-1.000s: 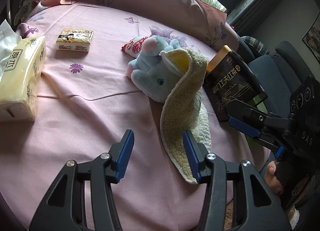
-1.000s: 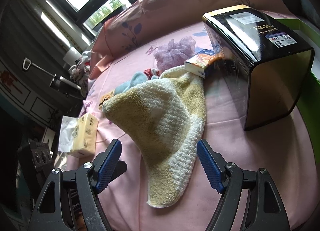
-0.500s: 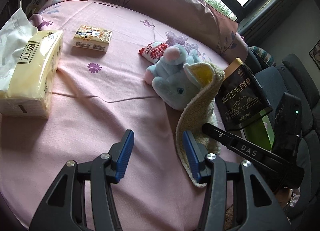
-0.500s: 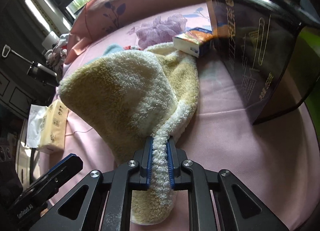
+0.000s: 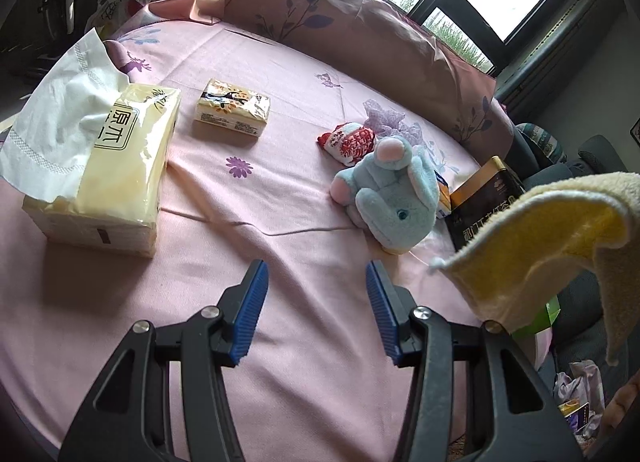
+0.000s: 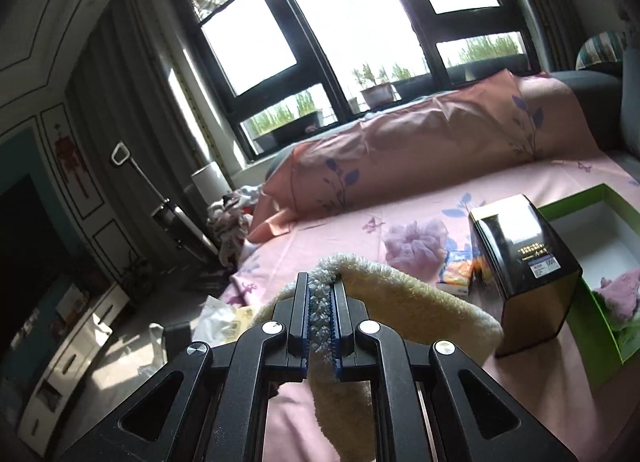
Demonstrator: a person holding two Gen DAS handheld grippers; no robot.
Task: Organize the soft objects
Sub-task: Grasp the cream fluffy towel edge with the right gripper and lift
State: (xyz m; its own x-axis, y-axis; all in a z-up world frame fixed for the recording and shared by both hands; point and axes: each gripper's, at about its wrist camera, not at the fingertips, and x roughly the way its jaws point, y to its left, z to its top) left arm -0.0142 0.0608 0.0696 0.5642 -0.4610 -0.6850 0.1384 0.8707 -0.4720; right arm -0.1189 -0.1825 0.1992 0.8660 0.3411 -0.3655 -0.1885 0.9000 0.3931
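My right gripper [image 6: 320,298] is shut on the edge of a yellow and white towel [image 6: 404,302] and holds it in the air. The towel also hangs at the right of the left wrist view [image 5: 540,254]. My left gripper [image 5: 316,302] is open and empty above the pink cloth. A blue plush mouse [image 5: 392,197] lies ahead of it, with a red and white pouch [image 5: 350,137] and a purple mesh puff [image 5: 384,117] behind. The puff also shows in the right wrist view [image 6: 414,242].
A black tea tin [image 6: 524,266] stands beside an open green box [image 6: 592,246] holding a pink soft item [image 6: 620,294]. A big tissue pack [image 5: 108,169] and a small pack [image 5: 232,107] lie at the left. A pink pillow [image 5: 340,21] lines the back.
My right gripper has shut on the towel and lifted it off the plush mouse, up and to the right. My left gripper has stayed open and drawn back a little.
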